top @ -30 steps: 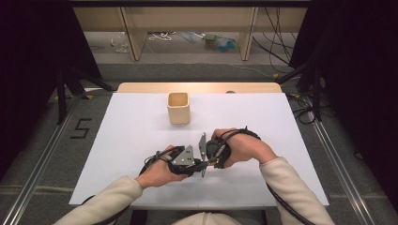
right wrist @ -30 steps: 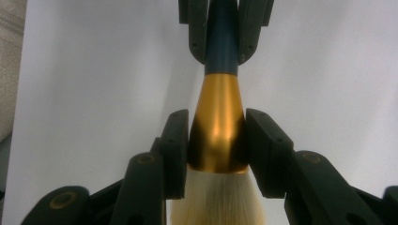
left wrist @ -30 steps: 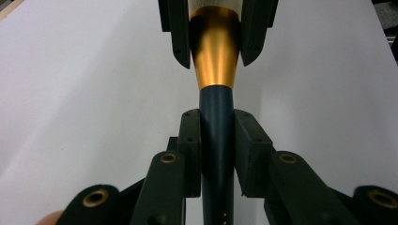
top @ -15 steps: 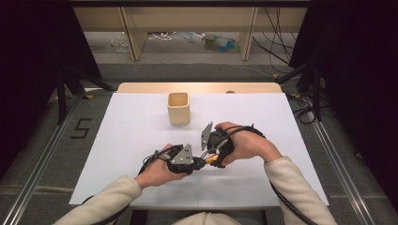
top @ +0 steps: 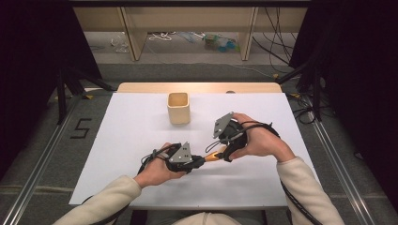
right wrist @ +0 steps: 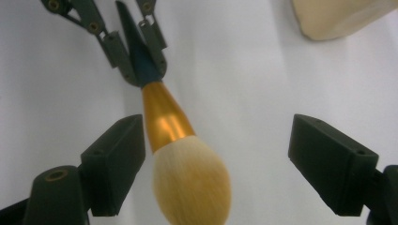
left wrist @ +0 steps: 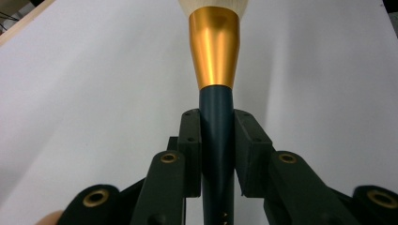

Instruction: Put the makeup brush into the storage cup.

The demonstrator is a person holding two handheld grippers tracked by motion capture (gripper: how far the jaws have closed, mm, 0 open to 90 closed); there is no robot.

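A makeup brush (top: 213, 156) hangs low over the white bench (top: 117, 140), near its front middle. The left hand-held gripper (top: 197, 161) clamps the brush's dark handle between closed jaws, as the left gripper view shows (left wrist: 217, 140). The brush's long axis runs from the left hand-held gripper toward about two o'clock in the high view, gold collar and pale bristles leading. The right hand-held gripper (top: 225, 152) sits at that bristle end; its jaws have just been opening and now stand wide, the bristle head (right wrist: 190, 183) between the pads but untouched. A tan square cup (top: 179, 107) stands upright at about eleven o'clock from the brush, well apart. The left hand alone carries the brush, so it likely makes the move toward the cup.
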